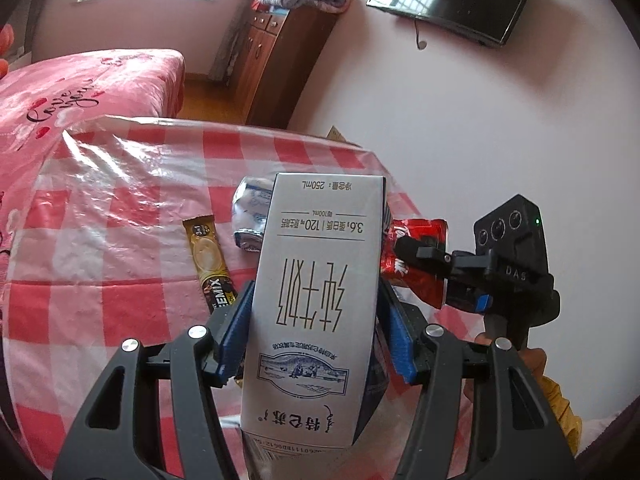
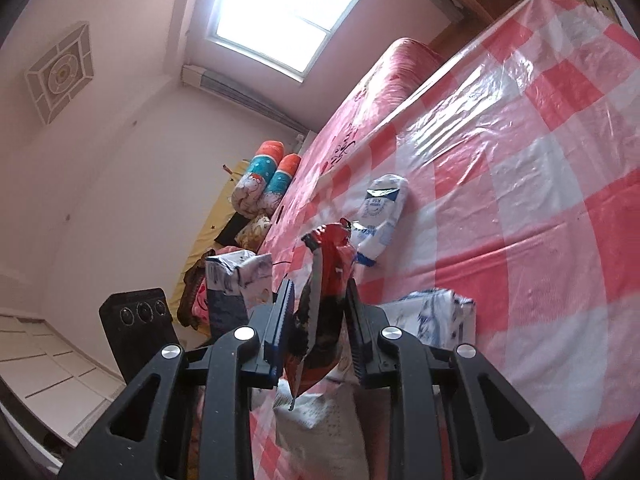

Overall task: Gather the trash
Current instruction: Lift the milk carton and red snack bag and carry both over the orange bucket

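My left gripper (image 1: pixel 316 292) is shut on a white milk carton (image 1: pixel 316 280), its blue pads pressing both sides; the carton stands lengthwise above the table. My right gripper (image 2: pixel 320 286) is shut on a crumpled red snack wrapper (image 2: pixel 324 304), which hangs between its pads. In the left wrist view the same gripper (image 1: pixel 418 256) holds the red wrapper (image 1: pixel 416 280) just right of the carton. A gold coffee sachet (image 1: pixel 208 264) and a crushed white-and-blue packet (image 1: pixel 250 216) lie on the table. The packet (image 2: pixel 380 216) also shows in the right wrist view, beyond the wrapper.
The table wears a red-and-white checked plastic cloth (image 1: pixel 120 208). A pink bed (image 1: pixel 80 84) lies beyond it, with a wooden cabinet (image 1: pixel 272 60) and a wall television (image 1: pixel 452 0) behind. Another white-and-blue package (image 2: pixel 436 316) lies near my right fingers. A hand in a yellow sleeve (image 1: pixel 560 404) holds the right tool.
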